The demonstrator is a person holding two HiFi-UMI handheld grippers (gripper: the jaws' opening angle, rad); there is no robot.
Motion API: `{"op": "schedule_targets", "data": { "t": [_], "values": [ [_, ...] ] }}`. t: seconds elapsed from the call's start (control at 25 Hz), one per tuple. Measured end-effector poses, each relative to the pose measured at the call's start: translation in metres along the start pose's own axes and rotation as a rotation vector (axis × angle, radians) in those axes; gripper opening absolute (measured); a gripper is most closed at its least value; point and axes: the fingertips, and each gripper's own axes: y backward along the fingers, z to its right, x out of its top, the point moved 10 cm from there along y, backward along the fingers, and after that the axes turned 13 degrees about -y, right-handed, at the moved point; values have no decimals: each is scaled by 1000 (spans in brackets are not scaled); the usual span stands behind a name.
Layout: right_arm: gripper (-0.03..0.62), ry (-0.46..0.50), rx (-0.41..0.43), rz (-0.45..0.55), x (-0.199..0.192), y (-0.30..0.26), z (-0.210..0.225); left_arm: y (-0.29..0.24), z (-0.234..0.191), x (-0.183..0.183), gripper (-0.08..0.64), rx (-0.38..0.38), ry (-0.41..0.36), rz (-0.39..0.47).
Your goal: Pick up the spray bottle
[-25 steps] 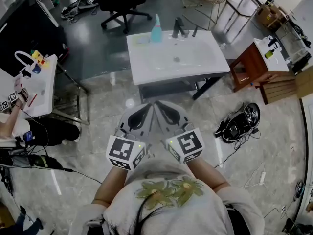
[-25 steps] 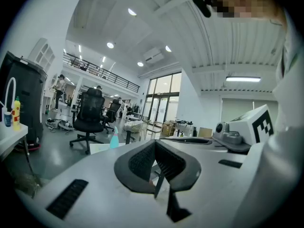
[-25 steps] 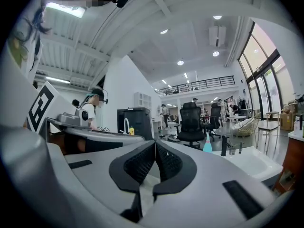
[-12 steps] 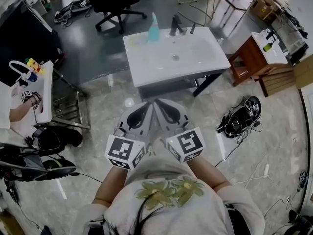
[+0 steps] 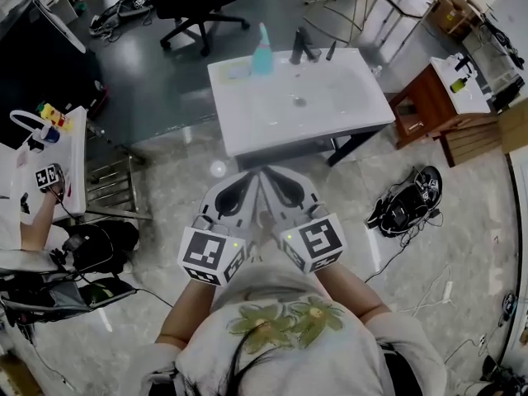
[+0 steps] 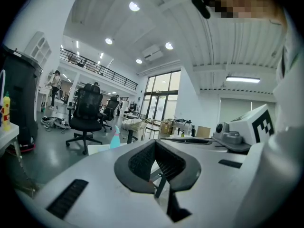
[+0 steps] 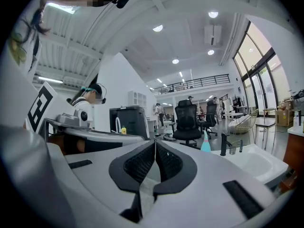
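Since the earlier frame the washbasin has come a little closer and lower in the head view, and at the left edge another person's hand with a marker cube has shifted. The two grippers have kept their place in front of the chest.

I judge that the person is only approaching, so nothing of the pick has started. The left gripper and the right gripper are carried side by side, almost touching, both pointing about level toward the basin. This looks like a resting carry for walking, not a reach. In each gripper view the two ribbed pads meet at the tip and nothing stands between them: the tongs are fully closed and empty. One of them must open before it arrives at the bottle.

The spray bottle is teal. It stands upright at the back left corner of the washbasin, on the flat rim just left of the black faucet, well apart from both grippers. It probably stands there because the rim is level, beside the bowl. The trigger head is too small for me to read its direction.

Counted: one spray bottle, one washbasin, one faucet with one smaller dark piece beside it, two grippers. To the right is one wooden side table.
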Motion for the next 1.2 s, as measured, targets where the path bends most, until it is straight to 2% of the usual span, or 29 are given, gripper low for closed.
{"op": "schedule_targets", "data": {
  "t": [0.56,1.2],
  "values": [
    [23,-7,34,-15,31,-89,65,-85,-69,13,9,37,-2,-9],
    [23,-12,38,24,69,-168,139,-179,-130,32,9,45,-22,-6]
  ]
}}
